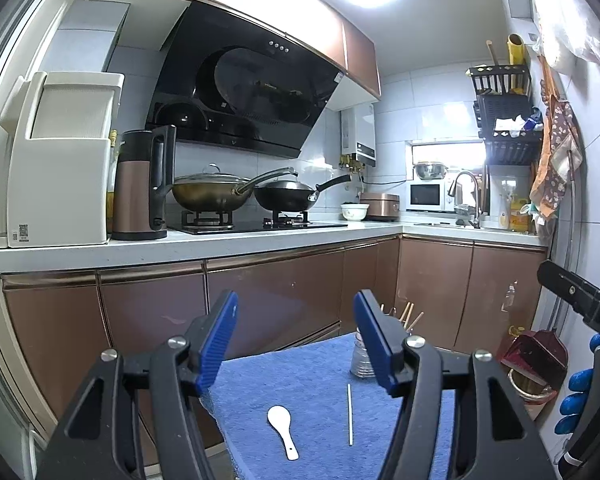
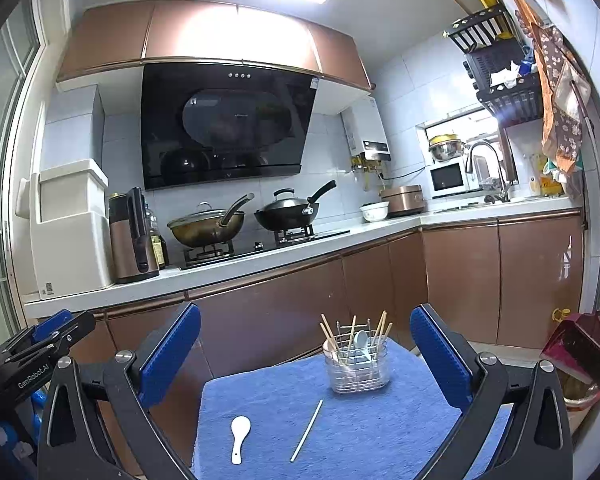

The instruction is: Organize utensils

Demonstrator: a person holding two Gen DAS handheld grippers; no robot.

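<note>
Both grippers hover level over the blue towel (image 2: 380, 420), and neither one has anything in it. The left gripper (image 1: 296, 344) has its blue pads spread apart with only open air and towel showing between them; the right gripper (image 2: 306, 356) stands just as wide, jaws parted and empty. Down on the towel lies the white spoon (image 2: 239, 438), bowl pointing away from the cameras, handle trailing toward the near edge. Just beside it, to its right and not touching, lies a single pale chopstick (image 2: 307, 431), angled slightly in the right wrist view. Farther back on the towel, near its far edge, stands the clear utensil holder (image 2: 358, 370), upright, with a wire frame inside and several chopsticks fanning out of the top, plus a pale blue spoon (image 2: 362, 340) standing among them. In the left wrist view the holder is half hidden behind the right-hand pad of the left gripper, with only its lower wall and a few stick tips showing. A blue-gloved hand (image 1: 576, 396) grips the other tool at the right edge of that view. Behind it all runs the kitchen counter (image 2: 260, 264) with two woks (image 2: 208, 228) on the hob, a kettle (image 2: 134, 236) to their left, and brown cabinet doors below.
</note>
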